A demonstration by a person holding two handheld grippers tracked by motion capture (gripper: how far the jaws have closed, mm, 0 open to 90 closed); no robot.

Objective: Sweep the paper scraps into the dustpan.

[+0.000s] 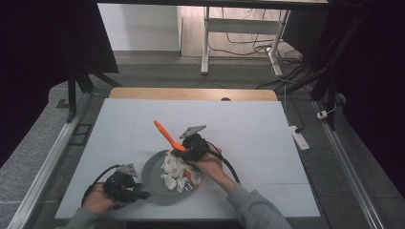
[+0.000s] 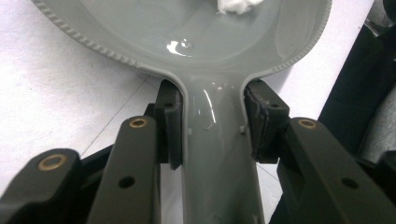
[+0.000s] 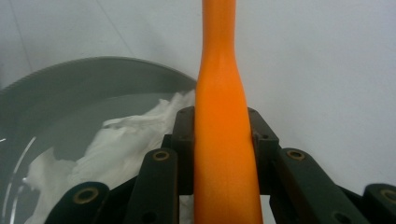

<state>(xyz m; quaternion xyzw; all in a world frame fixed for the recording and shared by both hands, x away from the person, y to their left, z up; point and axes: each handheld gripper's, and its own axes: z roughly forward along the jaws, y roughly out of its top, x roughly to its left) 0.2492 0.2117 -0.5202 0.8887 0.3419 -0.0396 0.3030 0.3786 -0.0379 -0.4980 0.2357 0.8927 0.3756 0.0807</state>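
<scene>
- Grey pan [image 1: 160, 174] sits on the white table [image 1: 248, 124], near its front edge, with crumpled white paper [image 1: 174, 167] lying inside.
- Left gripper [image 1: 138, 193]: jaws clamped on the pan's handle [image 2: 217, 154], one pad on each side.
- Right gripper [image 1: 184, 150]: jaws closed around the orange utensil handle [image 3: 224, 140], held over the pan's far rim; the handle sticks up and away, toward the table's far-left.

grey sleeves [image 1: 253, 207], black hand-held grippers, brass rivets [image 2: 138, 122]
</scene>
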